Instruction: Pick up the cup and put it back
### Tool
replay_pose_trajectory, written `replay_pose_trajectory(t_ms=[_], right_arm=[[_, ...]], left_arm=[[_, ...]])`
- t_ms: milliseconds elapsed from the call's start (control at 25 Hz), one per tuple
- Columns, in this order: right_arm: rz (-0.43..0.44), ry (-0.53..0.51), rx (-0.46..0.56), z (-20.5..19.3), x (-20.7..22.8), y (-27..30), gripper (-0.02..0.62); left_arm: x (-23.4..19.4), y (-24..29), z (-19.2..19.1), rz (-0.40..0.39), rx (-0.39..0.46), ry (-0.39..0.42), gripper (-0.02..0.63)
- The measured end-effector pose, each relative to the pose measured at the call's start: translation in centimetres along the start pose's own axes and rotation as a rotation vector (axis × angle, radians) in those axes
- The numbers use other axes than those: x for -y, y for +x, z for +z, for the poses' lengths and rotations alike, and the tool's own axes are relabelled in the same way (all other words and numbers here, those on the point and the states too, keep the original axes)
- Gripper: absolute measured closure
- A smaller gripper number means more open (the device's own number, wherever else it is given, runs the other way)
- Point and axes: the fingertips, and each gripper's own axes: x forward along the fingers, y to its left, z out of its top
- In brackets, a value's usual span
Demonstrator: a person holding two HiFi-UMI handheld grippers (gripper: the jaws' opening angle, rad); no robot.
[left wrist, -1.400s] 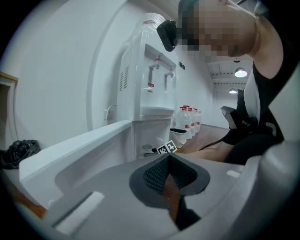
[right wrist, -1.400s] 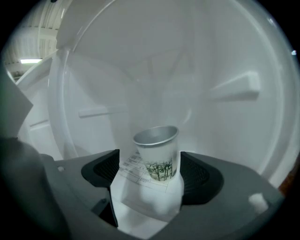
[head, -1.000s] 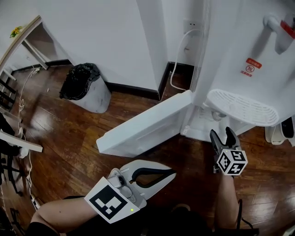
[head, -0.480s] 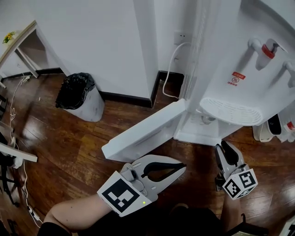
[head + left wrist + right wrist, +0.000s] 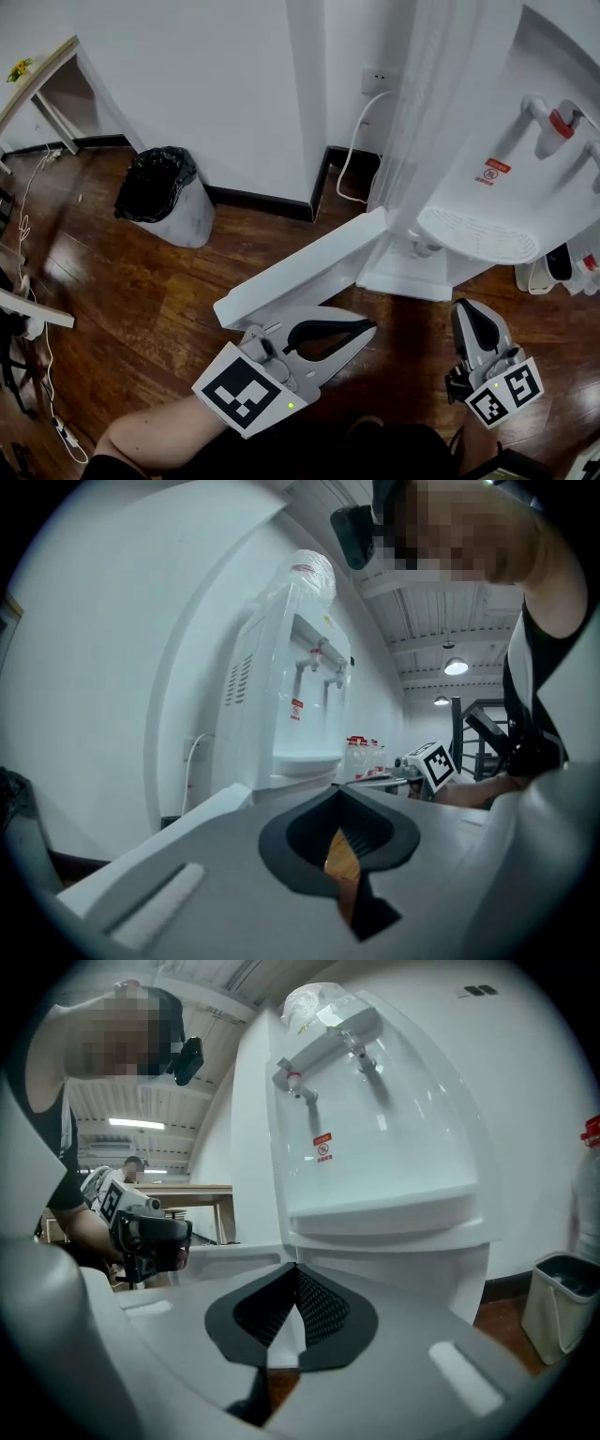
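A white water dispenser [image 5: 487,178] stands against the wall with its lower cabinet door [image 5: 300,274] swung open. A small pale thing [image 5: 427,249] sits just under the drip tray; I cannot tell whether it is the cup. My right gripper [image 5: 472,307] hovers in front of the cabinet; its jaws have just been closing and are now shut with nothing between them, as the right gripper view [image 5: 295,1267] confirms. My left gripper [image 5: 368,328] is near the open door, shut and empty [image 5: 339,787].
A bin lined with a black bag [image 5: 164,192] stands by the wall at left. A white cable [image 5: 352,159] runs from a wall socket to the floor. Containers [image 5: 562,264] sit right of the dispenser. Dark wooden floor lies below.
The right gripper's jaws went from open to shut on nothing, and it drew back from the cabinet towards me. The left gripper shifted only slightly.
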Motion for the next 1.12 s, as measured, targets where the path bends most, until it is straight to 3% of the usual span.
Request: replay_pose_trajectory(t_ms=[280, 480, 600, 840, 1120], right_arm=[[0.017, -0.035, -0.031, 0.3, -0.1, 0.9, 0.594], [0.031, -0.061, -0.041, 4.7, -0.7, 1.5, 0.594], [0.048, -0.051, -0.076, 9.7, -1.7, 1.1, 0.594], [0.058, -0.013, -0.098, 20.8, -4.4, 0.1, 0.594], [0.071, 0.035, -0.082, 36.4, -7.3, -1.1, 0.594]], left_arm=[[-2.3, -0.6, 1.4, 0.076, 0.052, -0.045, 0.395], [-4.8, -1.6, 3.8, 0.153, 0.048, -0.069, 0.396], [-5.9, -2.6, 7.0, 0.173, 0.001, -0.063, 0.396], [-6.8, -4.6, 17.9, 0.194, -0.029, -0.045, 0.396], [-2.4, -5.6, 31.5, 0.147, -0.068, -0.070, 0.396]])
